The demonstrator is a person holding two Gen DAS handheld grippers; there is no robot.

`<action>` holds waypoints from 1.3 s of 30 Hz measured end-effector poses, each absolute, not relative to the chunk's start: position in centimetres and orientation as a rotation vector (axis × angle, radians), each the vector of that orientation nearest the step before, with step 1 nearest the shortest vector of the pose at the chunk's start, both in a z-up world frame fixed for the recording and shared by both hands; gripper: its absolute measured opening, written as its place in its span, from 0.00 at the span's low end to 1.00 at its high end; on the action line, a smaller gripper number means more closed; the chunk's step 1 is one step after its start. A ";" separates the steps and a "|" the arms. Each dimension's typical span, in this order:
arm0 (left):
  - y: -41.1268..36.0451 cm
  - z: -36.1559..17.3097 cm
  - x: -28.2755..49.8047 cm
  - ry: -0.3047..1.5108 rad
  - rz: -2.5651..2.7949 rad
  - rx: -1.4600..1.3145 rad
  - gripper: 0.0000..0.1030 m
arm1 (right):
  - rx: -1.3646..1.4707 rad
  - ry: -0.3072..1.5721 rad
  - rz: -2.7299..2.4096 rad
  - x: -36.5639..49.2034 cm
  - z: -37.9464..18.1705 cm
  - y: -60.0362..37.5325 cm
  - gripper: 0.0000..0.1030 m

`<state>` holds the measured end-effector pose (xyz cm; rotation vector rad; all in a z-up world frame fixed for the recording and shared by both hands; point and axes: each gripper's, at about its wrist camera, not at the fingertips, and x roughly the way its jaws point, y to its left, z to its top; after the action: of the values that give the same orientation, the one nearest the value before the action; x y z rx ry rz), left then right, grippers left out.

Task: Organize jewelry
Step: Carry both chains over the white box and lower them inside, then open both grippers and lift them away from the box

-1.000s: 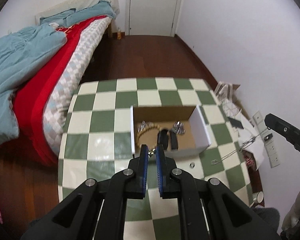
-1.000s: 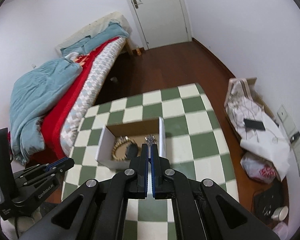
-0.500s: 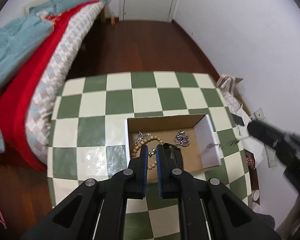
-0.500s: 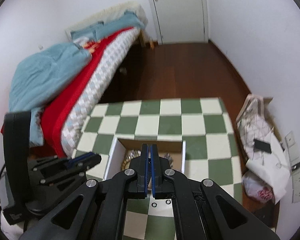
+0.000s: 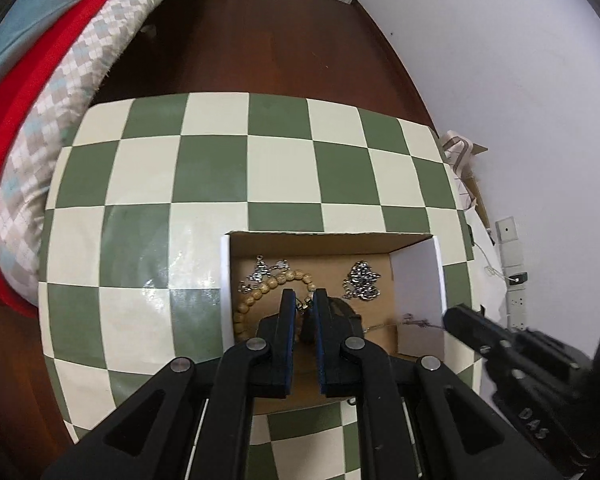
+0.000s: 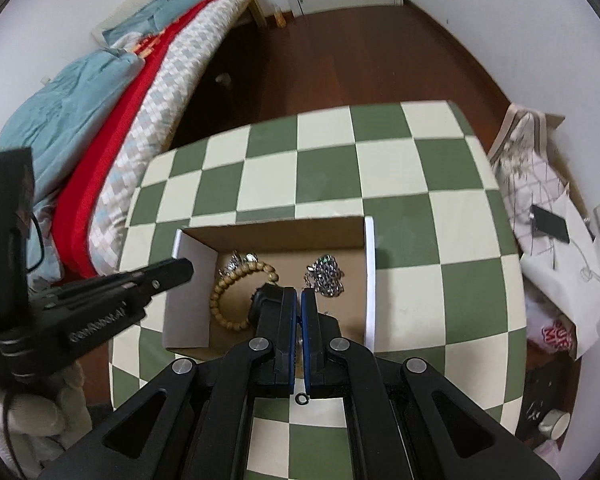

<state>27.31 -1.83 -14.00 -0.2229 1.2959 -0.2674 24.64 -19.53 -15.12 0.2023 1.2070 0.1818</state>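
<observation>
An open cardboard box (image 5: 418, 276) (image 6: 370, 264) sits on the checkered table. Inside lie a wooden bead bracelet (image 5: 260, 292) (image 6: 228, 300), a silver chain piece (image 5: 268, 270) (image 6: 240, 258), a crumpled silver chain (image 5: 362, 280) (image 6: 326, 276) and a dark object (image 5: 342, 310) (image 6: 266, 300). My left gripper (image 5: 304, 300) hangs over the box, nearly shut on a small charm. My right gripper (image 6: 298, 298) is shut on a thin silver chain (image 5: 416, 323) that trails over the box's right side. A small ring (image 6: 301, 399) lies on the table below my right gripper.
The green and cream checkered table (image 5: 276, 168) (image 6: 400, 168) ends near a bed with red and blue bedding (image 5: 40, 60) (image 6: 100, 100) on the left. Bags and a power strip (image 5: 516, 280) lie on the floor at the right by the wall.
Both grippers have moved forward and down over the box. My right gripper has carried the thin chain from beside the table to over the box's right side.
</observation>
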 end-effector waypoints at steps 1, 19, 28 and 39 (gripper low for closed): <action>-1.8 -14.0 27.5 1.302 -0.275 -0.235 0.08 | 0.210 1.219 0.181 24.8 -15.4 -19.6 0.03; 0.2 -12.0 25.0 1.147 -0.024 -0.024 0.99 | 0.009 1.246 0.037 23.9 -16.1 -19.2 0.98; 1.3 -10.9 21.4 1.053 0.061 0.025 0.99 | -0.023 1.214 0.002 21.4 -16.0 -19.0 1.00; 1.3 -7.9 15.9 0.942 0.099 0.064 0.99 | -0.046 1.086 -0.019 16.5 -11.6 -18.8 1.00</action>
<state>15.85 1.25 -7.89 0.0636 0.9420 0.0988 16.53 -18.85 -11.58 -0.0455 1.0864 -0.0195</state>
